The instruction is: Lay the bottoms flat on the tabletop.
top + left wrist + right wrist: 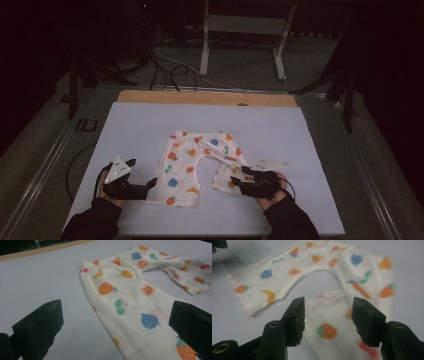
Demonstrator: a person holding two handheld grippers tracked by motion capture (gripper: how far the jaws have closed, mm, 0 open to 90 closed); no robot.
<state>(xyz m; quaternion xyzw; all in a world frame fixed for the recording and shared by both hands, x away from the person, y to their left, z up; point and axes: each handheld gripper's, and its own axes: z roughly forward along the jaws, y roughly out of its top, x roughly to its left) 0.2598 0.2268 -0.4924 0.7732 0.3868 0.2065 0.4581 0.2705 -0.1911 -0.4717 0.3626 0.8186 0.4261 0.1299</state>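
A small pair of white trousers point(192, 165) with a coloured fruit print lies flat on the white sheet point(140, 130), waistband at the far side and legs toward me. My left gripper point(150, 185) rests at the outer edge of the left leg's hem. In the left gripper view its jaws point(117, 325) stand wide apart, the leg point(130, 307) lying between them untouched. My right gripper point(236, 181) sits at the hem of the right leg. In the right gripper view it point(328, 315) is open just over that leg point(332, 322), with its pads off the cloth.
A wooden board edge point(205, 98) runs along the sheet's far side. Beyond it on the floor stand a white frame point(245, 30) and loose cables point(170, 70). Metal rails point(45, 165) border the table left and right.
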